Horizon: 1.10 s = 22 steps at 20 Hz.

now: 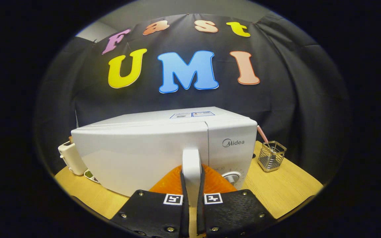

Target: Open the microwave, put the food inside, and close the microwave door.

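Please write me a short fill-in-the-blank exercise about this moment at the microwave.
1. The gripper is closed on the door ____ of the microwave, one finger on each side.
2. The microwave door is ____.
3. A wire mesh holder stands on the wooden ____, beside the microwave's control panel.
4. Beside the microwave's other end stands a white ____.

Missing words: handle; shut; table; toaster

Staged kitchen booth, microwave [150,148] on wooden table [283,191], toaster [69,158] at nine o'clock, utensil basket [271,156] at three o'clock, gripper [192,198] fingers clamping the door handle [191,165]
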Motion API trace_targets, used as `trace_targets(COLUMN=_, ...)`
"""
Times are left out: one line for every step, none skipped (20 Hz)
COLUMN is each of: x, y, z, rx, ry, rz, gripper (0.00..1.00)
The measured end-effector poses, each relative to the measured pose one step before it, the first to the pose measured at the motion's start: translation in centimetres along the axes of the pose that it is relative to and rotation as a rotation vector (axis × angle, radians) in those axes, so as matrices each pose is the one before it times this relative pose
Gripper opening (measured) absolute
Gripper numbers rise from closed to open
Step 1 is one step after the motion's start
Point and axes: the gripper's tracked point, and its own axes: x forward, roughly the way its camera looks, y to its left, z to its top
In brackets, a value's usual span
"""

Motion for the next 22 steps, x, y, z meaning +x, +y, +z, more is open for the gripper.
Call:
trace_targets(x=-0.145, y=0.032, z=-0.013, rx=-0.01067, ry=0.00552, rz=-0.00178, gripper=0.09)
trace_targets(x=-0.746, y=0.157, z=-0.157, rx=-0.00211, ry=0.00374, rz=-0.00191, gripper=0.09)
trace_targets(x=-0.908, y=0.180, z=-0.227, rx=-0.00809, ry=-0.01278, rz=-0.00716, gripper=0.09)
trace_targets(x=-1.119, y=0.169, z=-0.267, rx=-0.02512, ry=-0.00466, rz=0.00637, gripper=0.09)
trace_targets(x=-1.156, y=0.373, z=-0.260, rx=-0.01565, ry=0.00249, rz=0.01095, gripper=0.09)
trace_targets(x=-1.217, y=0.404, z=-0.130, rx=0.00781, ry=-0.00468, rz=0.00926, gripper=0.09)
trace_targets(x=-1.134, y=0.355, z=-0.279, rx=0.00304, ry=0.00654, rz=0.00676, gripper=0.09)
trace_targets(x=-1.098, y=0.417, z=-0.239, rx=-0.00095, ry=-0.00692, rz=0.00419, gripper=0.09)
trace_targets(x=-1.134, y=0.550, z=-0.247, rx=-0.00329, ry=-0.00974, rz=0.00083, gripper=0.09)
trace_targets(x=-1.016, y=0.590, z=-0.116, rx=-0.00335, ry=-0.01407, rz=0.00518, gripper=0.09)
trace_targets(x=-1.103, y=0.643, z=-0.280, rx=0.00352, ry=-0.01433, rz=0.00519, gripper=0.09)
trace_targets(x=-1.068, y=0.762, z=-0.138, rx=0.00690, ry=-0.01887, rz=0.00311, gripper=0.09)
trace_targets(x=-1.055, y=0.753, z=-0.261, rx=-0.00773, ry=-0.01069, rz=0.00614, gripper=0.09)
trace_targets(x=-1.029, y=0.759, z=-0.125, rx=-0.00363, ry=-0.01298, rz=0.00499, gripper=0.10)
trace_targets(x=-0.909, y=0.853, z=-0.218, rx=0.00195, ry=-0.00652, rz=0.01193, gripper=0.10)
trace_targets(x=-0.822, y=0.895, z=-0.171, rx=0.00444, ry=-0.00436, rz=0.01239, gripper=0.13)
trace_targets(x=-0.770, y=0.776, z=-0.101, rx=0.00053, ry=-0.00666, rz=0.01445, gripper=0.13)
trace_targets(x=-0.732, y=0.769, z=-0.127, rx=-0.00313, ry=-0.00059, rz=0.01329, gripper=0.13)
trace_targets(x=-0.621, y=0.836, z=-0.181, rx=0.00116, ry=-0.00023, rz=0.01851, gripper=0.16)
trace_targets(x=-0.495, y=0.745, z=-0.181, rx=0.00175, ry=0.00010, rz=0.01212, gripper=0.16)
trace_targets(x=-0.643, y=0.673, z=-0.010, rx=-0.00583, ry=-0.00183, rz=0.01467, gripper=0.20)
trace_targets(x=-0.464, y=0.819, z=0.016, rx=-0.00911, ry=-0.00413, rz=0.01377, gripper=0.20)
